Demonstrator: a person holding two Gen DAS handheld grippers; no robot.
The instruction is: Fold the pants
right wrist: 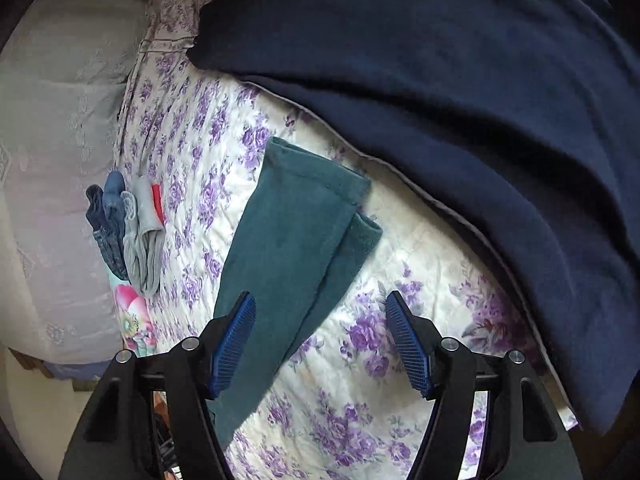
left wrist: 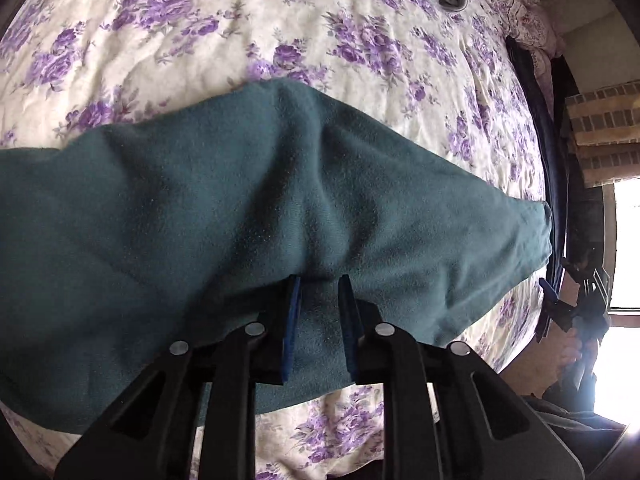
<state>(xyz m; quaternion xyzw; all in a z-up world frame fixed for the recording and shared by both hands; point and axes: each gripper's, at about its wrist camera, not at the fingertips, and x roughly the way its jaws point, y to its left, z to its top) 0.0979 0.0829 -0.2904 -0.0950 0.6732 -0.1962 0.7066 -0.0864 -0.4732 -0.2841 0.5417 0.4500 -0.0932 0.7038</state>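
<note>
Pinching a raised fold of the soft teal fleece pants [left wrist: 248, 184], the left gripper [left wrist: 318, 296] sits at 6 o'clock; the right gripper [right wrist: 320, 316] hangs spread apart above the purple-flowered white quilt [right wrist: 360, 360]; a big navy blanket [right wrist: 460, 80] crowds 1 o'clock; folded grey and denim clothes [right wrist: 128, 224] lie at 9 o'clock.

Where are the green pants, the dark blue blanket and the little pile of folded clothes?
green pants [right wrist: 288, 216]: right wrist view, upper leg panel.
dark blue blanket [right wrist: 460, 80]: right wrist view, middle of the cloth.
pile of folded clothes [right wrist: 136, 232]: right wrist view, grey piece.
</note>
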